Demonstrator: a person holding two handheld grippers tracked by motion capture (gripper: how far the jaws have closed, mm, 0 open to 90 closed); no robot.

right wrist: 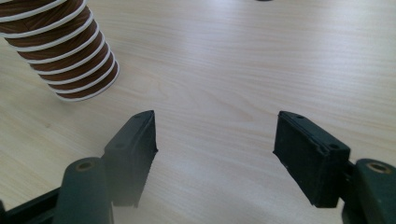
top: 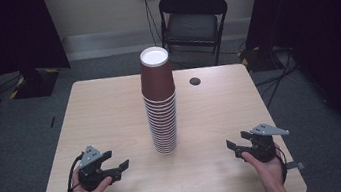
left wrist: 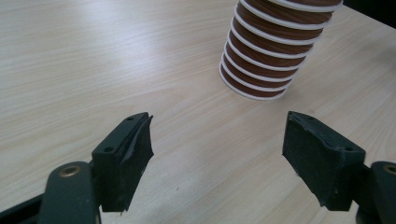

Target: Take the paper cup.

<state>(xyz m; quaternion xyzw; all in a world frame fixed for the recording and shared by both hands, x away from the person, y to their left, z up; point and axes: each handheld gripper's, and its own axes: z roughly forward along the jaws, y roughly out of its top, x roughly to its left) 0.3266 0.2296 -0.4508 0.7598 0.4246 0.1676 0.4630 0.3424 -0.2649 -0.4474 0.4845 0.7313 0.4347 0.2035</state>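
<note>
A tall stack of upside-down brown paper cups (top: 160, 102) with white rims stands at the middle of the wooden table (top: 110, 109). My left gripper (top: 118, 167) rests near the front left edge, open and empty, held by a hand. My right gripper (top: 234, 147) sits near the front right edge, also open and empty. In the left gripper view the cup stack (left wrist: 275, 46) rises ahead to the right of the gripper (left wrist: 217, 154). In the right gripper view the cup stack (right wrist: 60, 51) stands ahead to the left of the gripper (right wrist: 215, 149).
A small dark round hole (top: 195, 81) is set in the table's far right part. A black folding chair (top: 193, 22) stands behind the table against the wall. Cables run on the floor at the right.
</note>
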